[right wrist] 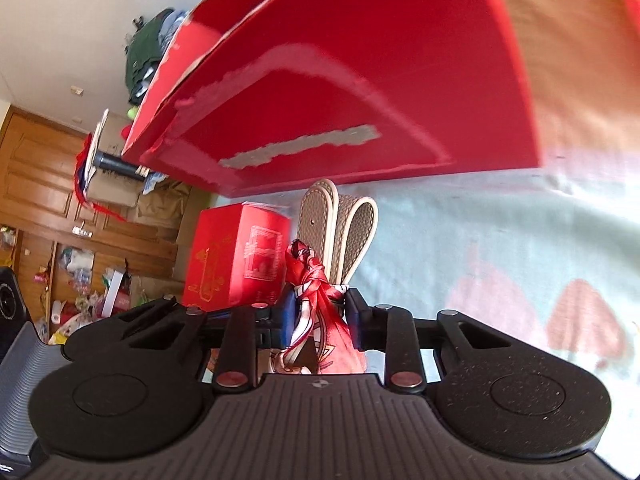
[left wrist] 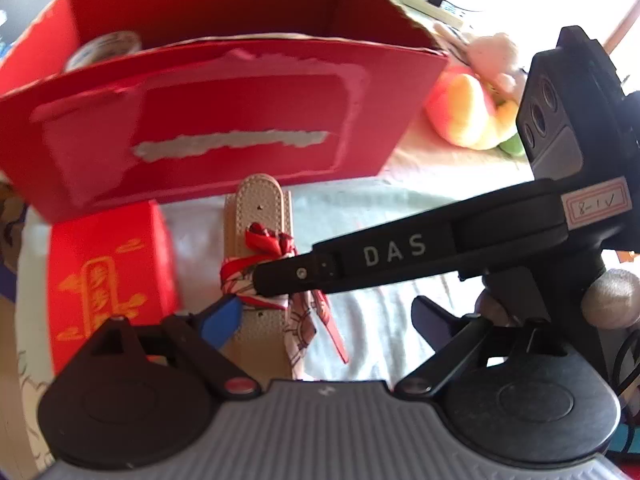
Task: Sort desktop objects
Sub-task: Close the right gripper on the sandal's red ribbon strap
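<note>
From the left wrist view, the left gripper (left wrist: pixel 326 320) stands wide open and empty, the beige belt (left wrist: pixel 258 216) straight ahead between its fingers, long axis pointing away toward the red box (left wrist: pixel 224 120). From the right wrist view, the right gripper (right wrist: pixel 318 320) pinches the belt's knotted red scarf (right wrist: pixel 316 284); the pick-up seems underway, and next it likely lifts the belt into the box.

2 close wrist views, shared belt (left wrist: pixel 260 240)

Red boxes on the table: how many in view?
2. The big open red box stands at the back, a tape roll inside. The small red box stands in front of its left end, beside the scarf-tied strap. Others may be hidden.
</note>
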